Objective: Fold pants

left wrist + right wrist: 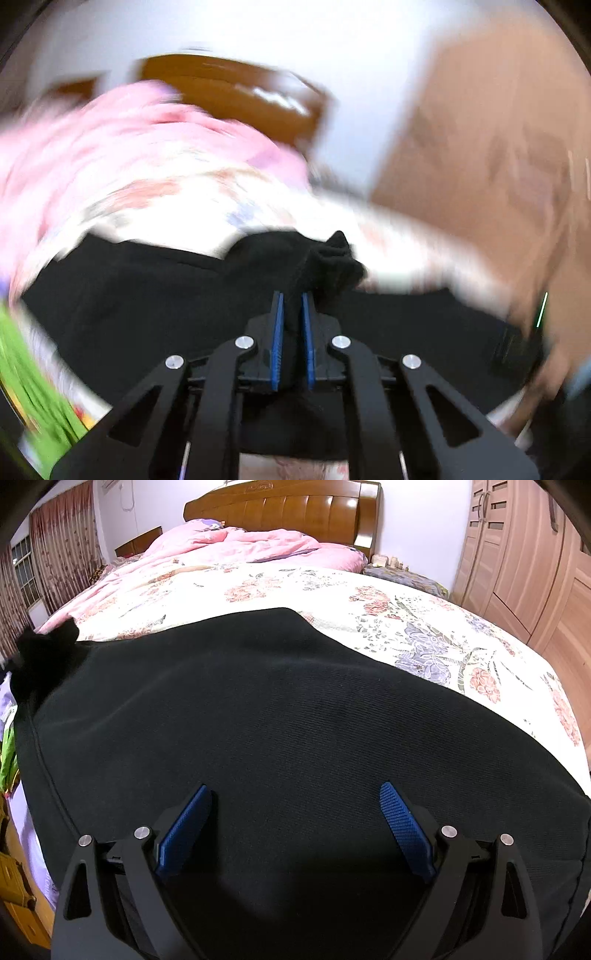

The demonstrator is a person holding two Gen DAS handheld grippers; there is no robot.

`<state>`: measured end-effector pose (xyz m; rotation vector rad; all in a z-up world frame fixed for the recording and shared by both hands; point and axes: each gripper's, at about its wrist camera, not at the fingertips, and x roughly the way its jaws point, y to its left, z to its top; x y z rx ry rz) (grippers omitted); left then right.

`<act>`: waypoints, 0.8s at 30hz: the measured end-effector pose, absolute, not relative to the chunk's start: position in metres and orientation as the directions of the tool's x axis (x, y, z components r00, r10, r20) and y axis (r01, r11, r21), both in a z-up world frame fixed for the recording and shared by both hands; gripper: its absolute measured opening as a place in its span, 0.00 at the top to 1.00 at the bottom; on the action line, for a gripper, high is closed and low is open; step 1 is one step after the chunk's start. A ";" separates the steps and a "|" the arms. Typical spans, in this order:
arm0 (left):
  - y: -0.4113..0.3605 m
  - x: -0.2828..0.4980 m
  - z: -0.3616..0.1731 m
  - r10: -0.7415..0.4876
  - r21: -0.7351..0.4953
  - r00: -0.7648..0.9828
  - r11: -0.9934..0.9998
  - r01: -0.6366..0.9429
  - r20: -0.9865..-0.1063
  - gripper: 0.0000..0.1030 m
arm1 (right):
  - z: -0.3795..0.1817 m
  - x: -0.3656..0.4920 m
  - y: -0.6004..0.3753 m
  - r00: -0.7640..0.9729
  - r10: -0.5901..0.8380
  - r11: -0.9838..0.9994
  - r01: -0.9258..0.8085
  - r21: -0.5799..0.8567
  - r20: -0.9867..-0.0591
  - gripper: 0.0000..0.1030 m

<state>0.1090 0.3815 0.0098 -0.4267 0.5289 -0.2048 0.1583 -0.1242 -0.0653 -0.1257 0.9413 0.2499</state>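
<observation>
Now the left gripper (292, 295) pinches a bunched edge of the black knit pants (258, 709) between its fingers; the right gripper (295, 805), fingers spread, hovers above the cloth; next, carry that edge across.

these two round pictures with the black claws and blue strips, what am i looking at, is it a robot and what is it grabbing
There is no robot arm here. A person holds a hand-held two-finger gripper in each hand, and each gripper carries a wide-angle camera looking forward along its fingers, hence the round, bent look.

The blurred picture comes from the left gripper. Its blue-padded jaws are shut on a bunched piece of the black pants.

The sharp picture comes from the right gripper. Its jaws stand wide open above the pants, holding nothing.

The pants lie spread on a bed with a floral sheet. Further back are a pink quilt and a wooden headboard, with a wooden wardrobe to the right.
</observation>
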 end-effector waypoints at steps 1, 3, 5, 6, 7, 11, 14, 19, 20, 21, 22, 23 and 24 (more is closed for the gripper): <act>0.414 0.100 0.006 -0.264 -0.544 0.885 0.839 0.015 -0.383 0.91 | -0.065 0.158 -0.124 0.563 0.156 0.964 -0.266 0.000 -0.812 0.13; 0.459 0.087 -0.006 -0.205 -0.668 0.925 0.741 -0.068 -0.320 0.90 | -0.065 0.158 -0.124 0.563 0.153 0.964 -0.266 -0.003 -0.812 0.13; 0.497 0.080 -0.025 -0.160 -0.751 0.928 0.640 -0.162 -0.336 0.80 | -0.066 0.159 -0.123 0.563 0.152 0.964 -0.265 -0.004 -0.812 0.13; 0.508 0.080 -0.034 -0.159 -0.763 0.921 0.618 -0.188 -0.355 0.71 | -0.066 0.159 -0.123 0.563 0.152 0.964 -0.265 -0.003 -0.812 0.13; 0.518 0.077 -0.041 -0.167 -0.769 0.914 0.607 -0.201 -0.371 0.51 | -0.066 0.159 -0.123 0.563 0.152 0.964 -0.265 -0.004 -0.812 0.13; 0.523 0.075 -0.059 -0.198 -0.789 0.916 0.590 -0.173 -0.350 0.44 | -0.066 0.159 -0.123 0.562 0.149 0.964 -0.265 -0.007 -0.814 0.13; 0.519 0.067 -0.065 -0.212 -0.818 0.929 0.559 -0.138 -0.302 0.46 | -0.066 0.159 -0.122 0.561 0.146 0.964 -0.264 -0.009 -0.815 0.12; 0.504 0.094 -0.058 -0.172 -0.746 0.909 0.638 -0.192 -0.381 0.84 | -0.066 0.159 -0.122 0.561 0.145 0.965 -0.264 -0.010 -0.815 0.12; 0.501 0.094 -0.053 -0.152 -0.727 0.910 0.657 -0.198 -0.385 0.86 | -0.066 0.159 -0.122 0.561 0.145 0.964 -0.264 -0.010 -0.815 0.12; 0.498 0.092 -0.049 -0.123 -0.706 0.912 0.676 -0.211 -0.390 0.87 | -0.066 0.159 -0.122 0.561 0.145 0.964 -0.264 -0.010 -0.815 0.12; 0.497 0.090 -0.047 -0.081 -0.682 0.909 0.689 -0.245 -0.409 0.87 | -0.066 0.159 -0.122 0.561 0.145 0.965 -0.264 -0.010 -0.815 0.12; 0.498 0.090 -0.048 -0.062 -0.673 0.903 0.688 -0.270 -0.426 0.87 | -0.066 0.159 -0.122 0.561 0.145 0.964 -0.264 -0.010 -0.815 0.12; 0.498 0.090 -0.051 -0.030 -0.651 0.885 0.689 -0.319 -0.465 0.87 | -0.066 0.159 -0.122 0.561 0.145 0.965 -0.264 -0.010 -0.815 0.12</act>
